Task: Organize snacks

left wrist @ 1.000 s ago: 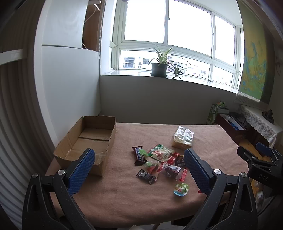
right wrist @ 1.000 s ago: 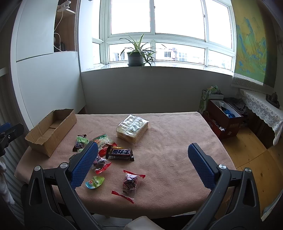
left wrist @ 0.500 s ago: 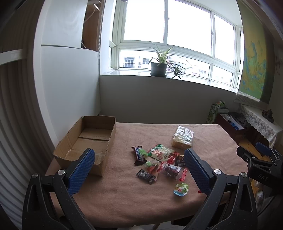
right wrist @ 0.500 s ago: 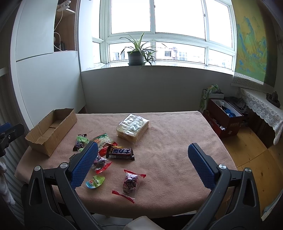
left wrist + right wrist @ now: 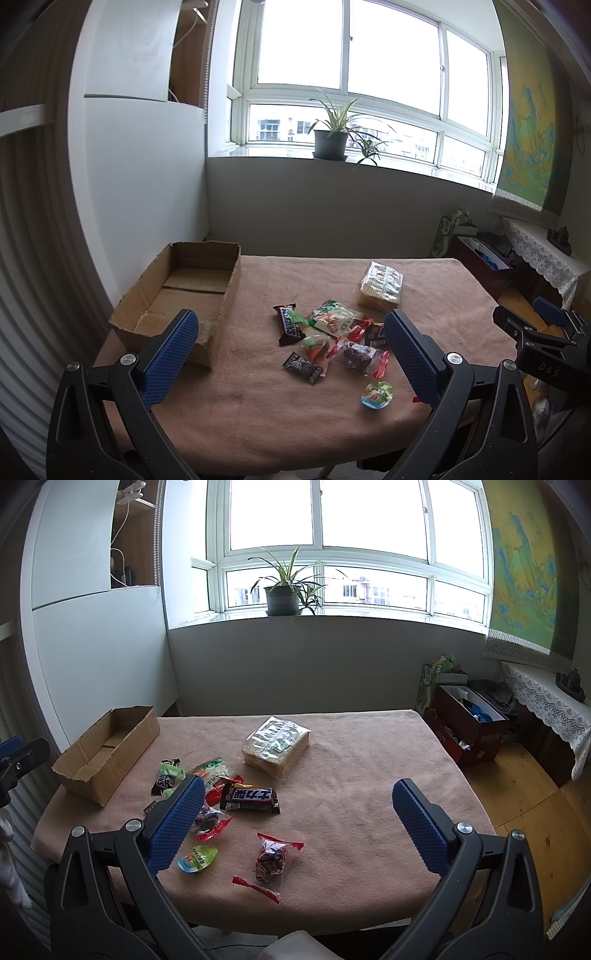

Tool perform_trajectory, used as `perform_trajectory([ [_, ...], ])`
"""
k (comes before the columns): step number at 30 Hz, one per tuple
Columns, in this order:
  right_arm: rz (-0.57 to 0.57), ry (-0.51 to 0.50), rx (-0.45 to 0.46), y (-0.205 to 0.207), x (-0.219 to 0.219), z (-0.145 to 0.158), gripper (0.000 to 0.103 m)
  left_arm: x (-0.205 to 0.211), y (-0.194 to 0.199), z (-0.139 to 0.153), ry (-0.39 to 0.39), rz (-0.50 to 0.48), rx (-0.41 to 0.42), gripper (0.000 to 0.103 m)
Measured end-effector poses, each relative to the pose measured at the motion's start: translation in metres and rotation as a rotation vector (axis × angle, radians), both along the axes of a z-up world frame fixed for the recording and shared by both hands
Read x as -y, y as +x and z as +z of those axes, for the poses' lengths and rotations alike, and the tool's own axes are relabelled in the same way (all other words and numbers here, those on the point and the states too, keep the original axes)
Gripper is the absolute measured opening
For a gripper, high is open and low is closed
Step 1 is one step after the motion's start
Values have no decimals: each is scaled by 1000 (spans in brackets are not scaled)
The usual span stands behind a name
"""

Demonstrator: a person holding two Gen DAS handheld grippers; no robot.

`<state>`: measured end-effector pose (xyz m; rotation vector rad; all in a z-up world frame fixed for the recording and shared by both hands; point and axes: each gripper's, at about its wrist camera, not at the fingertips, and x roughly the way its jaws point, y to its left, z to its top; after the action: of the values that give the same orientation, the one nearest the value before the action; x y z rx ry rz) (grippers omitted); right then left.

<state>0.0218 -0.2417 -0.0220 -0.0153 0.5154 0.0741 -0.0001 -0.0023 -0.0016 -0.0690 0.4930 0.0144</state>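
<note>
At your far left the cardboard box [image 5: 192,291] sits open-topped on the table's [image 5: 258,406] left edge, nothing visible inside it. Your left gripper [image 5: 291,354] hangs above the near edge with its jaws spread wide and nothing between the blue pads [image 5: 170,354]. Moving right, the snacks lie loose on the pink cloth, well apart from the box: a Snickers bar [image 5: 289,325] first, a small dark candy [image 5: 303,366] in front of it, then a green-and-white packet [image 5: 334,318] and a cluster of red-ended wrappers [image 5: 356,352]. A round jelly cup [image 5: 376,395] lies nearest you. Behind the cluster, the clear-wrapped cracker pack [image 5: 381,285] rests by itself. Further right, a second chocolate bar [image 5: 249,797] and a clear bag of dark sweets [image 5: 272,860] lie in front of your right gripper [image 5: 299,829], whose jaws are likewise released and hold nothing, above the table's near right part.
</note>
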Motion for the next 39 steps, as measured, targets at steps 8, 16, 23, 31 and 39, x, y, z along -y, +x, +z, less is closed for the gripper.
perform_trajectory([
  [8, 0, 1, -2, 0, -1, -2, 103, 0, 1, -1, -1, 0, -1, 100],
  [16, 0, 0, -2, 1, 0, -2, 103, 1, 1, -1, 0, -1, -3, 100],
  [23, 1, 1, -3, 1, -1, -2, 103, 1, 1, -1, 0, -1, -2, 100],
  [31, 0, 2, -5, 1, 0, -4, 103, 1, 1, -3, 1, -4, -5, 100],
  [39, -3, 5, -22, 1, 7, -13, 103, 2, 3, -6, 2, -8, -14, 100],
])
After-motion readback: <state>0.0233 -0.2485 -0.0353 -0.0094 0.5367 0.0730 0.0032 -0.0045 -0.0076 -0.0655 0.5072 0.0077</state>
